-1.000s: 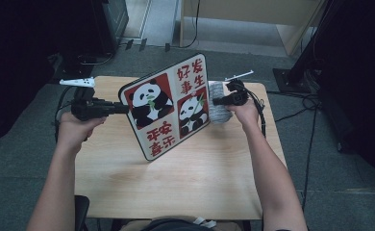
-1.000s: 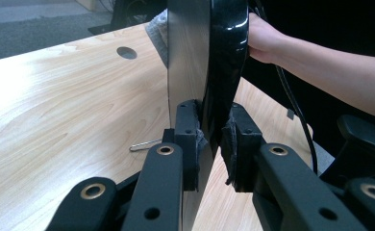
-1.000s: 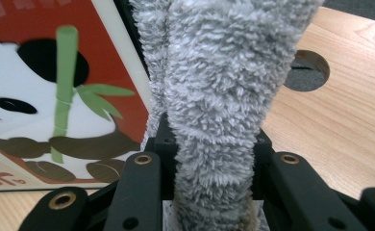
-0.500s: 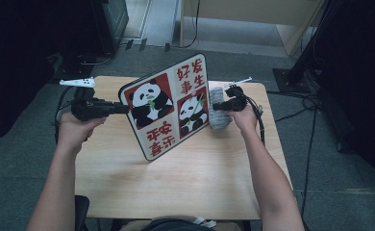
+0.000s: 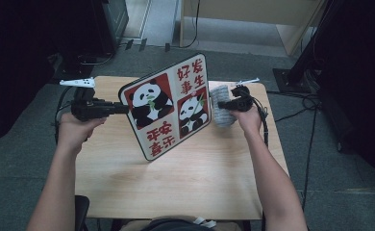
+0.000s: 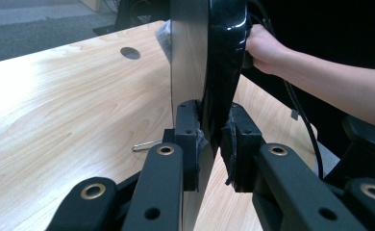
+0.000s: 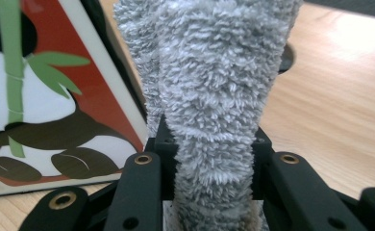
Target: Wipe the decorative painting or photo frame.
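Observation:
A board [image 5: 168,108] printed with two pandas and red characters stands on edge on the wooden table [image 5: 200,183], leaning back. My left gripper [image 5: 123,108] is shut on its left rim. In the left gripper view the pads [image 6: 188,139] clamp the board's dark, glossy edge [image 6: 209,57]. My right gripper [image 5: 222,105] is shut on a grey fluffy cloth [image 5: 218,96], held against the board's right edge. Seen from the right gripper view, the cloth [image 7: 209,86] rises out of the jaws of the gripper [image 7: 209,163], close beside the panda face of the board [image 7: 56,96].
A small metal clip [image 6: 146,145] lies on the table behind the board, and a round cable hole [image 6: 130,53] sits near the far edge. Black stands and cables [image 5: 296,77] crowd the floor to the right; a dark cabinet [image 5: 108,24] stands at the back left.
The right gripper with the cloth has shifted slightly along the board's right edge. The left gripper and the board have stayed still.

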### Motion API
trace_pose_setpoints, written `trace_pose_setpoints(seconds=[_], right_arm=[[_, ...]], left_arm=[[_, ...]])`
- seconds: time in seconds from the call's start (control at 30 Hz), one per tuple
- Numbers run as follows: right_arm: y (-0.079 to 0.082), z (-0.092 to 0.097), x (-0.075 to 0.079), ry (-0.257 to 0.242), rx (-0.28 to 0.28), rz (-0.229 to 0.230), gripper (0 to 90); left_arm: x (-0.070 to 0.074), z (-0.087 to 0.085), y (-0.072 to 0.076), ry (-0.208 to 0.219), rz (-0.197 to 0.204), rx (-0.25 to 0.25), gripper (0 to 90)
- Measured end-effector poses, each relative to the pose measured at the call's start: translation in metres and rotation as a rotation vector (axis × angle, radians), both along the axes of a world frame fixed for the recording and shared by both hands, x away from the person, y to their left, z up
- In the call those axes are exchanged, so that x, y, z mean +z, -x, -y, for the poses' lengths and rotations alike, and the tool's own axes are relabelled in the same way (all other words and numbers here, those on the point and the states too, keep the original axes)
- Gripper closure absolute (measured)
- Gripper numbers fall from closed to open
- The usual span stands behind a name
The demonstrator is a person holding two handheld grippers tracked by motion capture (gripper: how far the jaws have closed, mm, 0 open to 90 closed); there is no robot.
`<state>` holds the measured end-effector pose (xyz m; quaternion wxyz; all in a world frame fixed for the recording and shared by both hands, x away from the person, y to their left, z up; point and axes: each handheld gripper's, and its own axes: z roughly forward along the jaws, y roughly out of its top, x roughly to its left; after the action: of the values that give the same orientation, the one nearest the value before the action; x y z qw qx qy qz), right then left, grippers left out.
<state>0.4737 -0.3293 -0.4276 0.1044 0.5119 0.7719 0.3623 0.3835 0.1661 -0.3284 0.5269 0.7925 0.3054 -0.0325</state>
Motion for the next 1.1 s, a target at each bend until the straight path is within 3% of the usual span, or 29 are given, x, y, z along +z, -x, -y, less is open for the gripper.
trace_pose_setpoints(seconds=[0.23,0.4,0.53,0.93,1.1], right_arm=[[0.009,0.019,0.010,0.005,-0.022,0.009,68.6],[0.018,0.033,0.008,0.023,-0.033,-0.004,68.5],[0.027,0.043,0.003,0.009,-0.057,-0.003,68.4],[0.043,0.060,-0.026,0.036,-0.086,-0.033,67.9],[0.042,0.061,-0.046,0.004,-0.098,-0.048,67.1]], left_arm=[[0.000,0.000,0.000,-0.003,0.000,0.001,78.3],[0.000,0.000,0.000,-0.003,-0.001,0.001,78.3],[0.000,0.000,0.000,-0.003,-0.001,0.001,78.3],[0.001,0.001,0.001,-0.007,0.000,0.003,78.3],[0.000,0.001,0.001,-0.005,-0.002,0.006,78.2]])
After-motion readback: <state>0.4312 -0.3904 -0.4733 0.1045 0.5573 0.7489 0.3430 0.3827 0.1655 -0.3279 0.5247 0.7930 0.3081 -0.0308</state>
